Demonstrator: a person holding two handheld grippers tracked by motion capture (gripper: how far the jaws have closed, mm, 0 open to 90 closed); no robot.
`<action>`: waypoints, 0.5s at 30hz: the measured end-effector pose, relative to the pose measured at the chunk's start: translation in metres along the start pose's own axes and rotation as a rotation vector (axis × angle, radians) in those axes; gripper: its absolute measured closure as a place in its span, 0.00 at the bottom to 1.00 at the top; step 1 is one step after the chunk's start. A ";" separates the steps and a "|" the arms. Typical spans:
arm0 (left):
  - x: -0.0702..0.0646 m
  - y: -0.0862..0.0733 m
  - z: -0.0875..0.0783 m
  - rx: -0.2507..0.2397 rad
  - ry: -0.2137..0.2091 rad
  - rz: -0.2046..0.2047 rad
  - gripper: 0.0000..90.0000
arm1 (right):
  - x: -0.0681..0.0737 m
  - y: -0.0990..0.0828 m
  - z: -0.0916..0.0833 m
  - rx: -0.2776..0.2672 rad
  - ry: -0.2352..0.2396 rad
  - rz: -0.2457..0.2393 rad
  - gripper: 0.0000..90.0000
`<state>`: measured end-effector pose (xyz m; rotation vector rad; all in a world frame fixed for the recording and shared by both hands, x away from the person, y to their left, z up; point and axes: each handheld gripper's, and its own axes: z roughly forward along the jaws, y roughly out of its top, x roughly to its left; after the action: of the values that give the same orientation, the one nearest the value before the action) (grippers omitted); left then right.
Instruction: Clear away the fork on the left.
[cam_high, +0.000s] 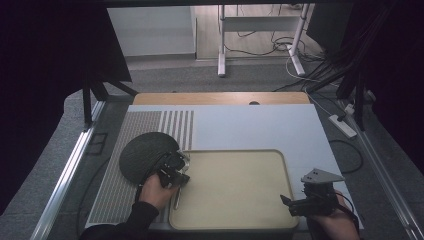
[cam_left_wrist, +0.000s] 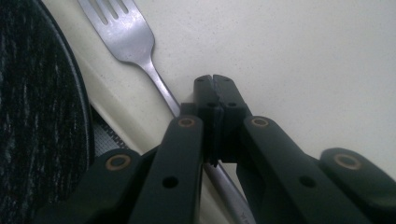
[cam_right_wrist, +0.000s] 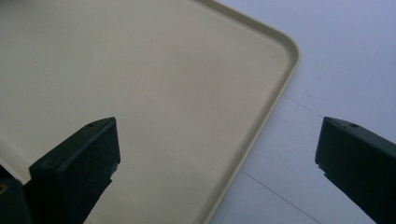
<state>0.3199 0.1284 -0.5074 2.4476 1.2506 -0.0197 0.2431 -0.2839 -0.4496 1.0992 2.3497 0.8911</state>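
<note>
Left gripper: the left gripper (cam_high: 181, 172) sat at the left edge of the tray, held by the person's left hand (cam_high: 156, 191). In the left gripper view its jaws were pressed together, tip against tip (cam_left_wrist: 215, 93), with no gap between them. They had hold of nothing: the fork passed under and beside them, not between them.

Right gripper: the right gripper (cam_high: 287, 202) was at the near right corner of the tray, held by the person's right hand (cam_high: 334, 220), with a grey three-cornered plate (cam_high: 320, 176) on top. In the right gripper view its jaws stood wide apart, one at each side of the picture, with nothing between them.

Fork: a metal fork (cam_left_wrist: 133, 42) lay flat inside the tray along its left rim, tines pointing away from the person. Its handle (cam_high: 176, 199) ran back under the left gripper.

Tray: a beige tray (cam_high: 235, 185) with rounded corners (cam_right_wrist: 285, 51) lay on the near part of the table; apart from the fork, its floor was bare.

Mat: a dark round mat (cam_high: 145, 152) lay just left of the tray, on a striped cloth (cam_high: 150, 125); its edge (cam_left_wrist: 42, 116) came close to the tray rim.

Table: a pale table top (cam_high: 260, 125) carried all of these.
</note>
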 end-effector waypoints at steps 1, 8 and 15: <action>0.000 0.000 0.000 -0.004 -0.003 0.000 0.96 | 0.000 0.000 0.000 -0.002 0.000 0.001 0.00; -0.001 0.000 -0.007 -0.050 0.004 0.025 0.83 | -0.001 0.000 0.000 -0.003 0.004 0.001 0.01; 0.006 -0.003 -0.015 -0.098 -0.003 0.022 0.68 | -0.001 0.000 0.000 -0.003 0.006 0.002 0.00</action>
<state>0.3182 0.1397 -0.4956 2.3765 1.1950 0.0424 0.2436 -0.2846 -0.4494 1.1002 2.3515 0.8989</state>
